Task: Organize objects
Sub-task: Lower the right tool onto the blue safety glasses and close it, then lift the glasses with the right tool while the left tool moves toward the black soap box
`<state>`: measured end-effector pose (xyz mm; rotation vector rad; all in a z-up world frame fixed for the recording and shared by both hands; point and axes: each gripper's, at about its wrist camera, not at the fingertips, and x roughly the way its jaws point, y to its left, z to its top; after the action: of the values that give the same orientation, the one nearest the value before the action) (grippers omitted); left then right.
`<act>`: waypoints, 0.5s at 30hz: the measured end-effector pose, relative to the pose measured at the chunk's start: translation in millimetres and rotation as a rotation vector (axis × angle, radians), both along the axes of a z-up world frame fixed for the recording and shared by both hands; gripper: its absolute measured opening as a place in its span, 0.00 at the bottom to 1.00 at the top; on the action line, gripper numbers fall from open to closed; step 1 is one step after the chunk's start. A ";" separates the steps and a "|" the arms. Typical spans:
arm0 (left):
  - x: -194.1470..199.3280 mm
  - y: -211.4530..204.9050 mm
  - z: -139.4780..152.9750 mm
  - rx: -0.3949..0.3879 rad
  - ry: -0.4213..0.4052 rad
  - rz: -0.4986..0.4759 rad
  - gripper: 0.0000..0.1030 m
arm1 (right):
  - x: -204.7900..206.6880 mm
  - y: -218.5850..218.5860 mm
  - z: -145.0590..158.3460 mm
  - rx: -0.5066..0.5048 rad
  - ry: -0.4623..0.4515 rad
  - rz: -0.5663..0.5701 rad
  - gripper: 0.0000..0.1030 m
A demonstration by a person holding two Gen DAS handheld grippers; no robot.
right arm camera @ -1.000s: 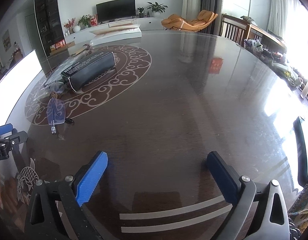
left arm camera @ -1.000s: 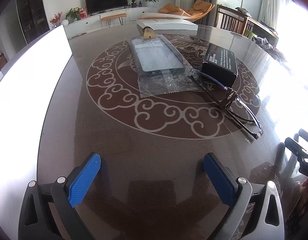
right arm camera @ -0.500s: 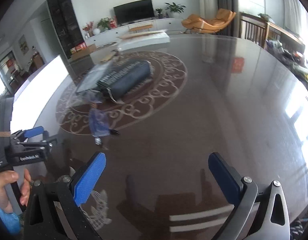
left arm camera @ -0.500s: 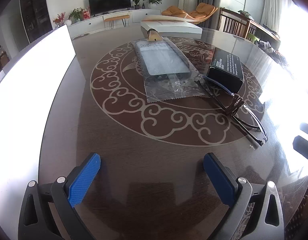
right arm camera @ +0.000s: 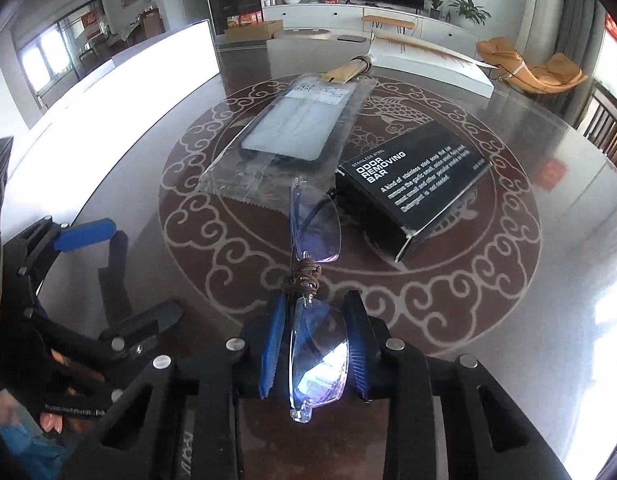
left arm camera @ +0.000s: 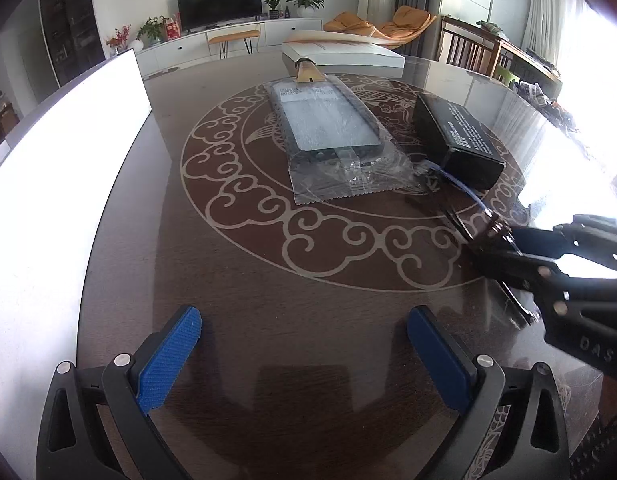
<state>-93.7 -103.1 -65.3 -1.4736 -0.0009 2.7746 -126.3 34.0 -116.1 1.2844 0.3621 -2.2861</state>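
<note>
Folded rimless glasses (right arm camera: 314,240) with a brown cord at the bridge lie on the dark round table (right arm camera: 508,340). My right gripper (right arm camera: 314,312) is shut on the near lens; it shows at the right in the left wrist view (left arm camera: 504,248). A black "Odor Removing Bar" box (right arm camera: 412,184) sits just right of the glasses, also in the left wrist view (left arm camera: 456,140). A dark flat item in a clear plastic bag (right arm camera: 296,136) lies beyond, also in the left wrist view (left arm camera: 332,136). My left gripper (left arm camera: 304,352) is open and empty above bare table near the front edge.
A white flat box (left arm camera: 340,54) lies at the table's far side, with a small tan rolled item (left arm camera: 306,70) before it. A bright white panel (left arm camera: 60,152) runs along the left. Wooden chairs (left arm camera: 480,52) stand at the far right.
My right gripper swung left to the glasses and closed on the near lens. My left gripper moved little; the view shifted slightly.
</note>
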 end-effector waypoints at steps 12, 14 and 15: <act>-0.3 -0.7 -0.1 0.000 0.000 0.001 1.00 | 25.4 142.4 2.0 0.006 0.065 -0.442 0.29; -0.3 -0.7 -0.1 0.000 0.000 0.001 1.00 | 16.1 158.3 1.3 0.010 0.085 -0.491 0.29; -0.3 -0.7 -0.1 0.000 0.000 0.001 1.00 | 12.2 164.4 0.7 0.012 0.095 -0.507 0.29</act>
<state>-94.0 -103.8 -65.4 -1.4739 -0.0012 2.7754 -114.0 198.4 -115.3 1.3990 0.0826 -2.7725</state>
